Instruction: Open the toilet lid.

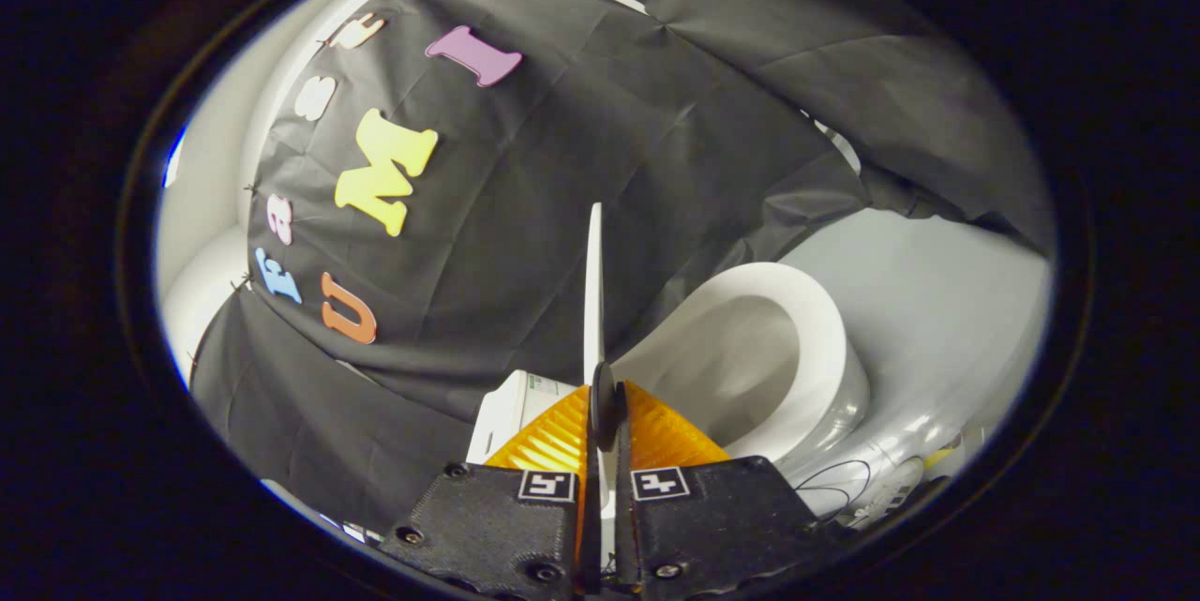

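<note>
The white toilet lid (592, 282) is raised and seen edge-on as a thin strip running straight ahead from between my fingers. My gripper (603, 399) is shut on the lid's near edge, with one finger (553, 446) on each face. To one side of the lid, the white toilet seat ring and open bowl (806, 329) lie uncovered. On the other side, a corner of the white cistern (511, 409) shows just beyond the fingers.
The black cloth wall (562, 160) hangs close behind the toilet. A pale grey floor (947, 301) spreads beyond the bowl. Thin cables (844, 484) run by the toilet's base. A white wall (202, 207) stands past the cloth's far side.
</note>
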A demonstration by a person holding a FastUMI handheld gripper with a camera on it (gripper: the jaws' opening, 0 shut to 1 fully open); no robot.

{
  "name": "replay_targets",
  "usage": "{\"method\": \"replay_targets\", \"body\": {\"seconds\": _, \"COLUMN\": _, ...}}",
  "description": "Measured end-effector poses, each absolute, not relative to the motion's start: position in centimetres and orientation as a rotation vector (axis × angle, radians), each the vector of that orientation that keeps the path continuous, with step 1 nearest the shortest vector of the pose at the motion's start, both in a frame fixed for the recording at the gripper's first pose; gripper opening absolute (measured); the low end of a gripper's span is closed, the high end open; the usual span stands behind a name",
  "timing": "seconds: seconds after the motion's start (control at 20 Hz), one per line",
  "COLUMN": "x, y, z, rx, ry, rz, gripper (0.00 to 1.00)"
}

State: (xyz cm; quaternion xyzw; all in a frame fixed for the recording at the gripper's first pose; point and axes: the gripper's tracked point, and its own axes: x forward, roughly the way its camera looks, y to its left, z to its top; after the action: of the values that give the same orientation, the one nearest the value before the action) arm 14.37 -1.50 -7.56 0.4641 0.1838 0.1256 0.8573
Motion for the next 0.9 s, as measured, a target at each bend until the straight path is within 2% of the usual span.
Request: {"method": "replay_targets", "body": {"seconds": 0.9, "x": 13.3, "y": 3.1, "z": -3.2, "rx": 0.862, "ry": 0.370, "rz": 0.275, "gripper": 0.10}}
